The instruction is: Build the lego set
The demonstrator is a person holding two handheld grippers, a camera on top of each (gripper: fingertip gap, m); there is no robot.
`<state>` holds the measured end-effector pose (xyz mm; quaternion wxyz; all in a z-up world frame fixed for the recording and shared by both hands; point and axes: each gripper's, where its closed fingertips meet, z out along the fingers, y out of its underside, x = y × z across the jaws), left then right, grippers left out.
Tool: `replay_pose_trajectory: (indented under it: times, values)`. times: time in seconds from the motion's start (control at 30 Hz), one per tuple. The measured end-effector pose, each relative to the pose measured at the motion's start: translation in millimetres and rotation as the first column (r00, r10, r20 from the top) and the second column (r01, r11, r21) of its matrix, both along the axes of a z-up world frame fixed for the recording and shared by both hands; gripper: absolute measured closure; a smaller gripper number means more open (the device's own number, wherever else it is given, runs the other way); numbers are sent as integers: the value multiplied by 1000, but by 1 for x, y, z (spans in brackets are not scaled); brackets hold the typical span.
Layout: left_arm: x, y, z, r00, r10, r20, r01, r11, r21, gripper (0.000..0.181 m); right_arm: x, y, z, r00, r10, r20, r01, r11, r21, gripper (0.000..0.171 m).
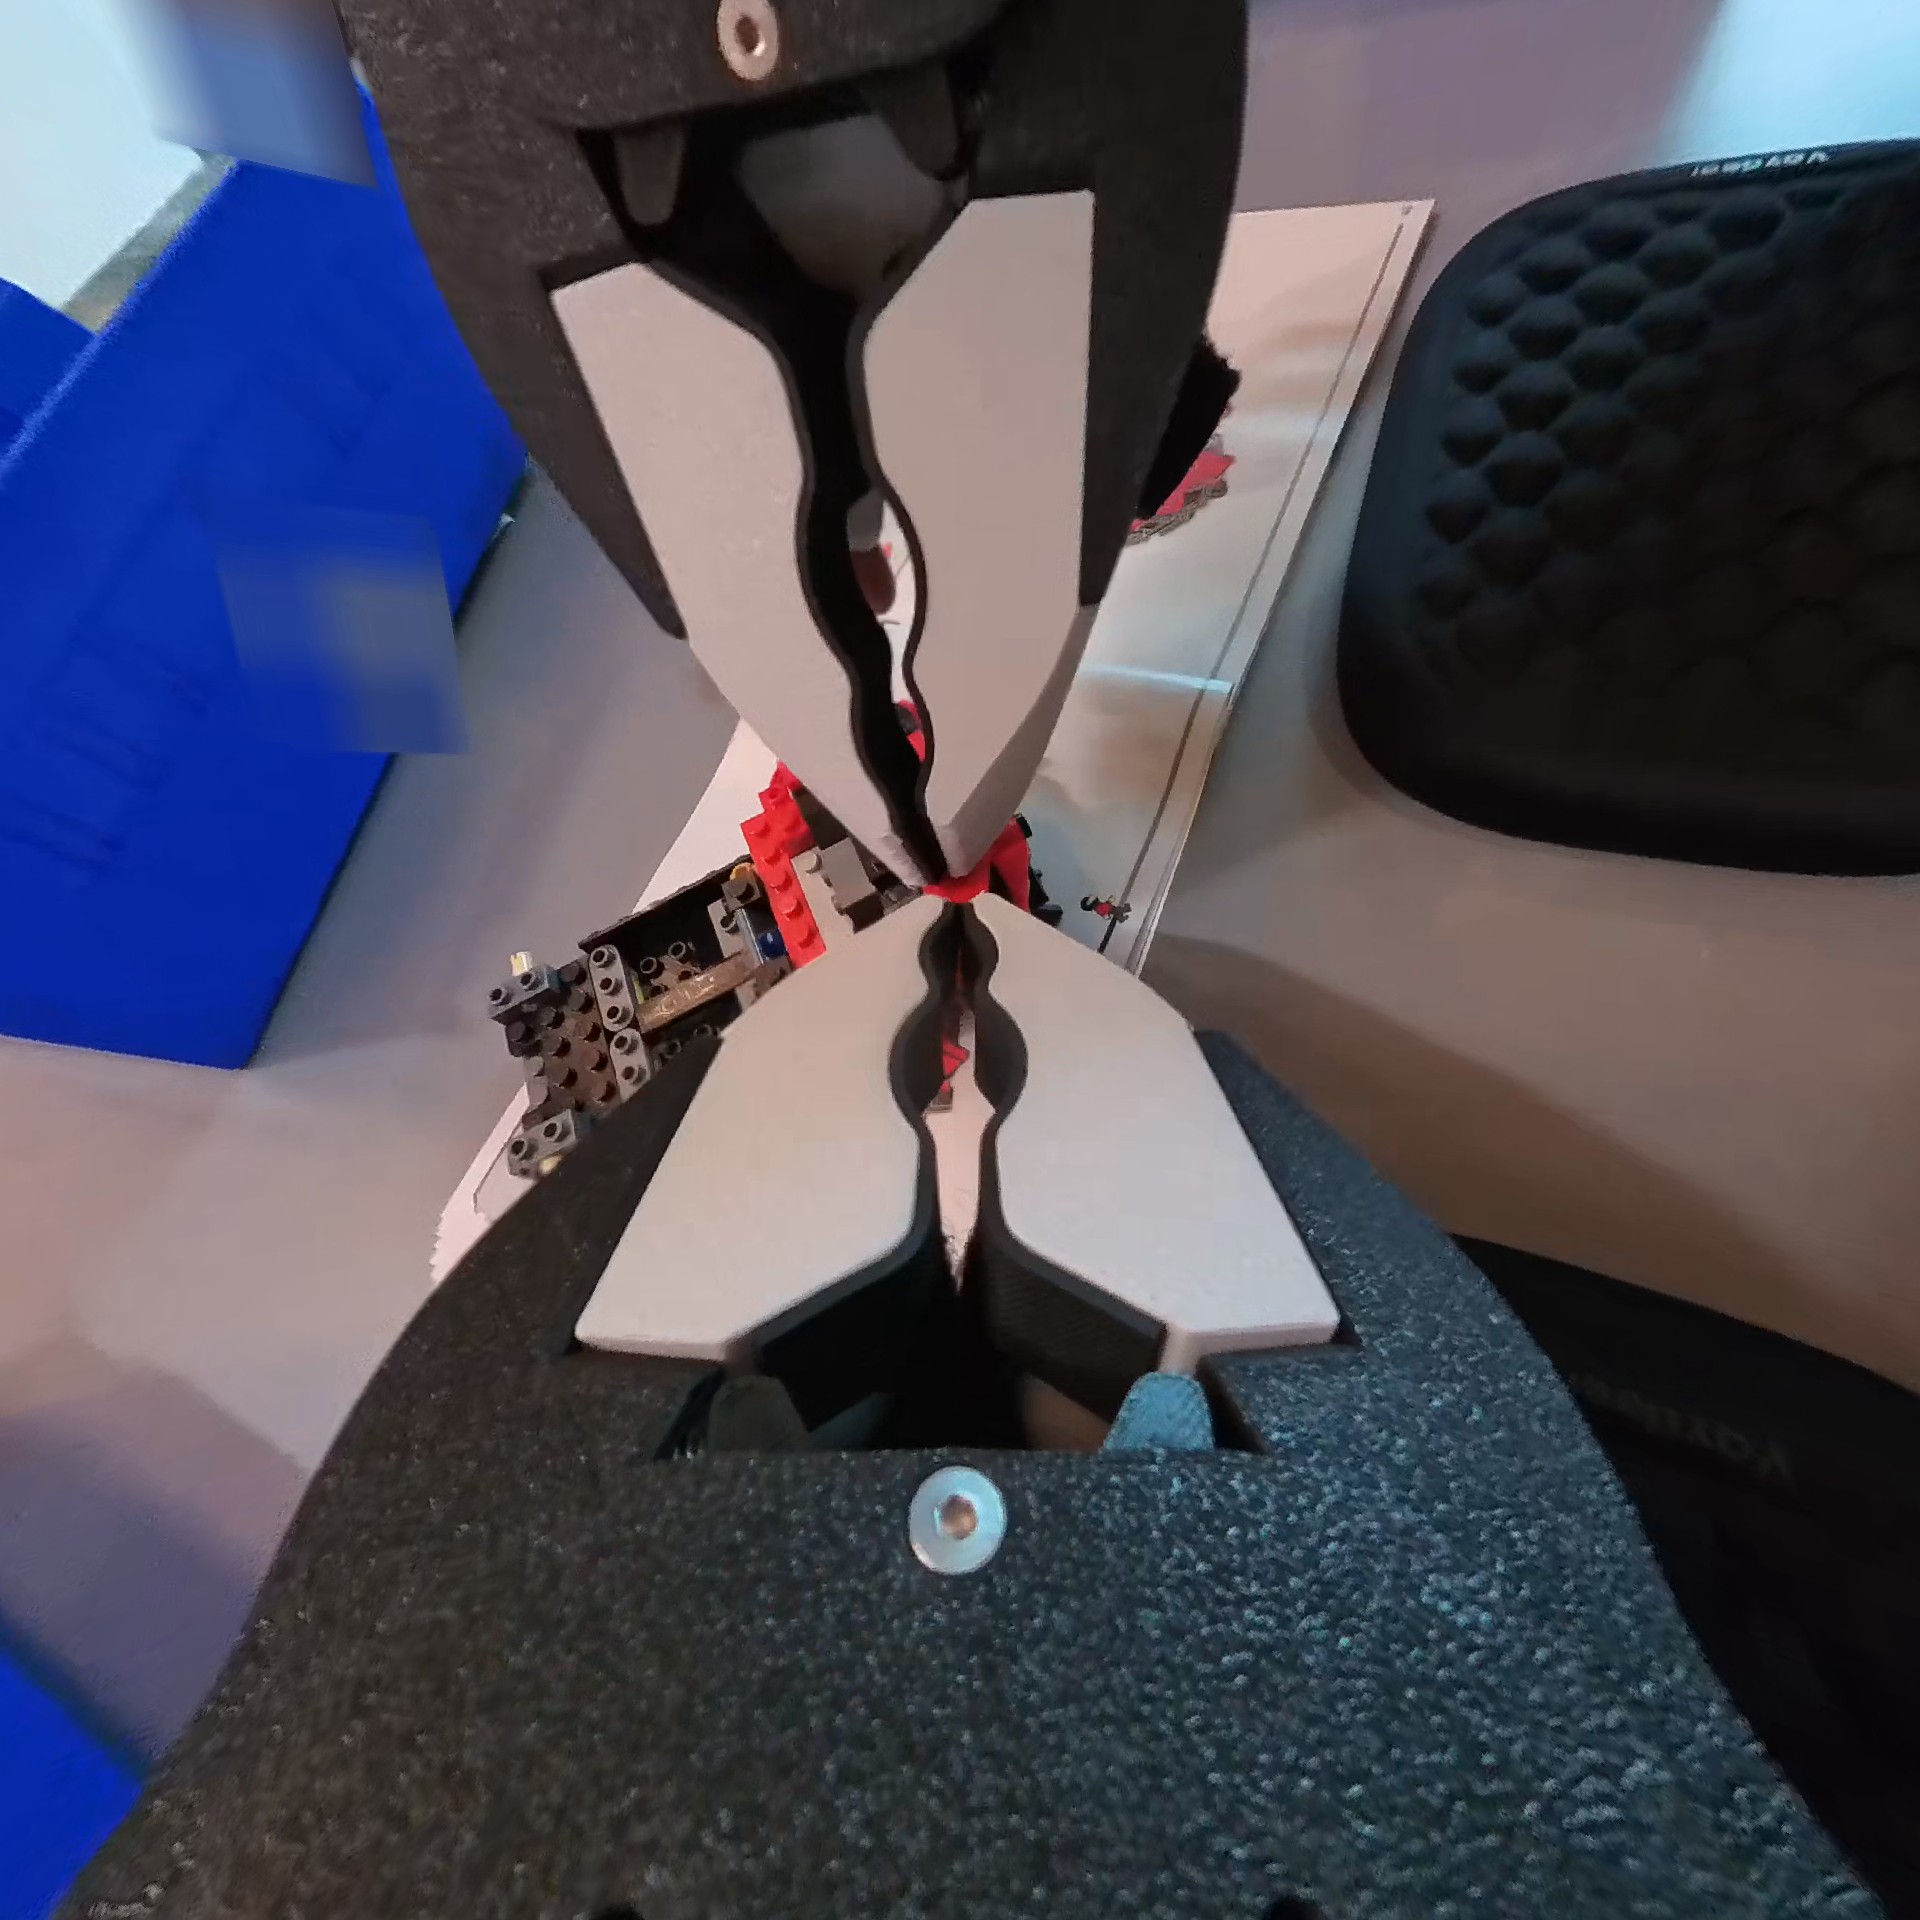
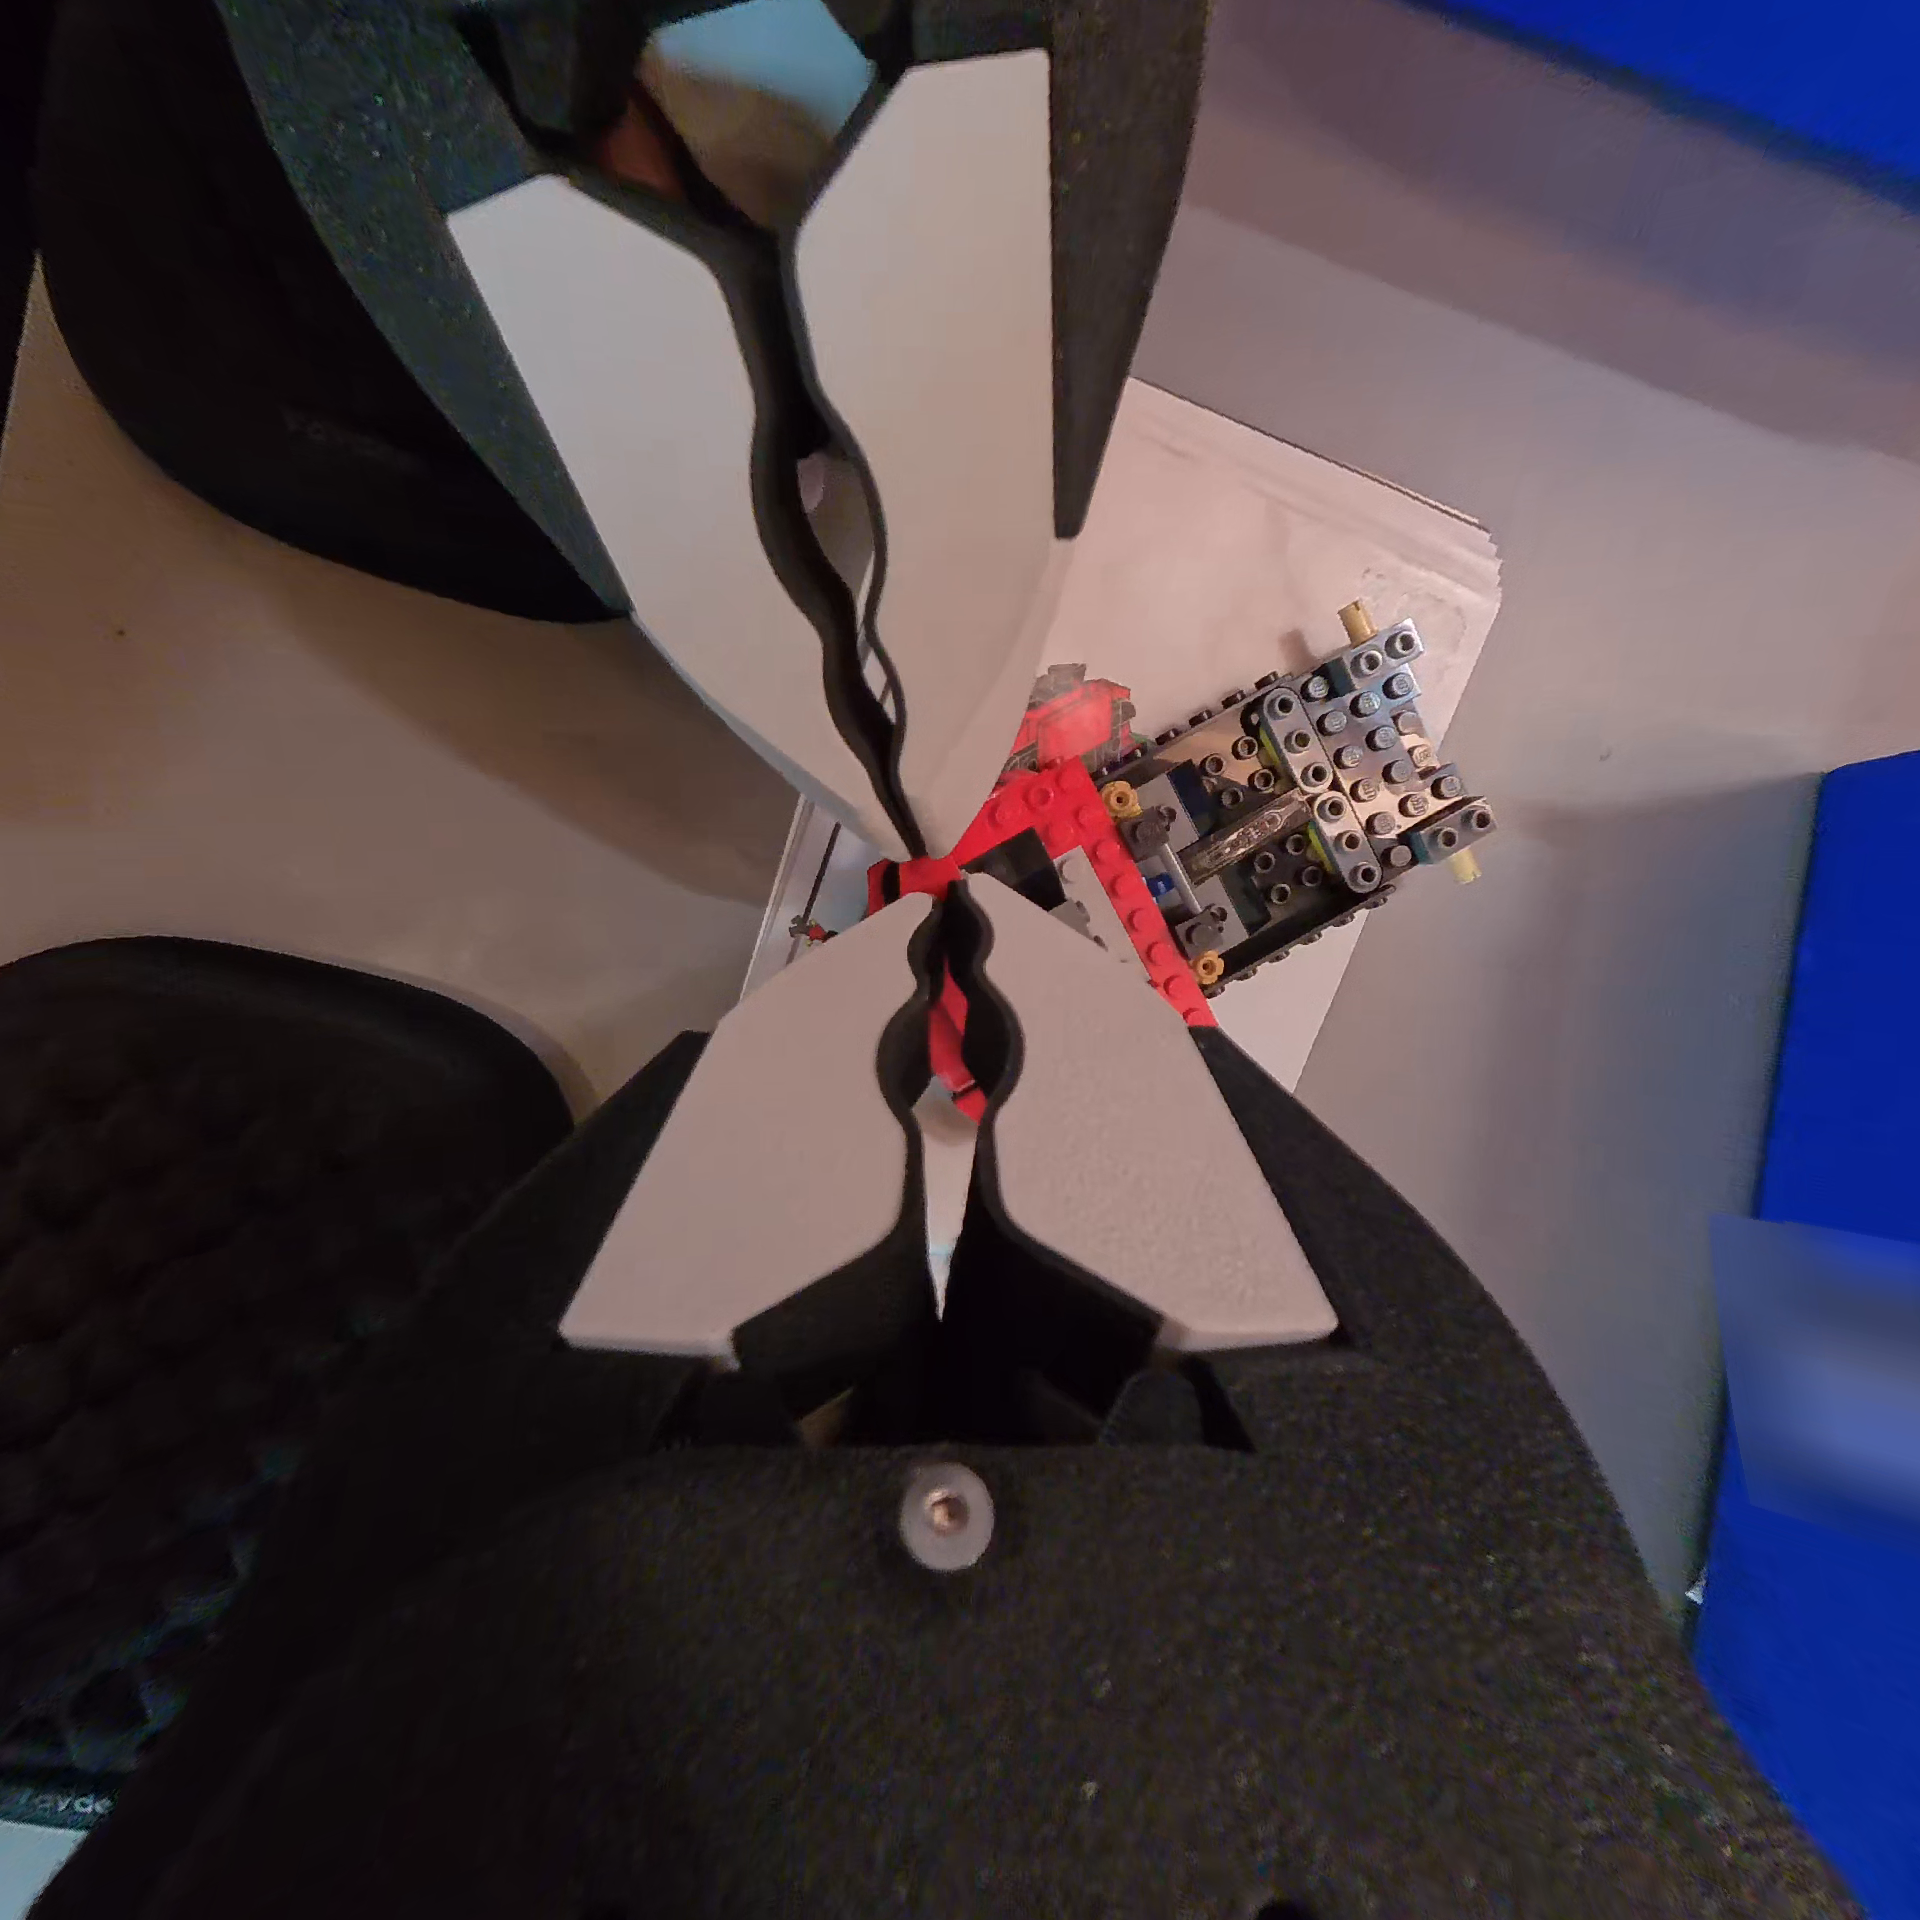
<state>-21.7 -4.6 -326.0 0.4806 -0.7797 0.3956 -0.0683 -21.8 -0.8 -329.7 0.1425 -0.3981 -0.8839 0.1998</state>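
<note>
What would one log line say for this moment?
left gripper: shut on small red piece | right gripper: shut on same piece | lego model: on paper

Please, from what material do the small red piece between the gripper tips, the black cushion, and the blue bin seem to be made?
Small red piece: probably glossy moulded plastic, like the studded model nearby. Black cushion: seemingly soft fabric or foam, matte, with a dimpled honeycomb surface. Blue bin: likely rigid plastic, smooth and evenly coloured, though blurred.

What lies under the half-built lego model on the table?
The lego model rests on a white instruction booklet, which lies on the pale table. The booklet's pages beneath the model are covered, and both grippers' fingers hide the model's red front end.
</note>
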Motion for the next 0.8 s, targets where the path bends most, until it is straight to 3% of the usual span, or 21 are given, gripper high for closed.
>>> replay_pose_trajectory:
  times: [0.47, 0.6, 0.77, 0.8]
  values:
    - [-1, -1, -2, 999, 11, 35, -9, 997, -71, 181, -2, -1, 0, 1000, -9, -7, 8, 1000, -26, 171]
    - [-2, -1, 0, 999, 12, 39, -10, 999, -46, 181, -1, 0, 3, 998, 12, -66, -14, 1000, -27, 171]
    - [-9, -2, 10, 995, 28, 100, -28, 1000, -10, 181, 5, 12, 14, 986, -75, -147, 57, 991, -121, 171]
    - [-9, -2, 9, 996, 23, 92, -21, 1000, -13, 181, 7, 13, 12, 987, -75, -143, 59, 992, -112, 162]
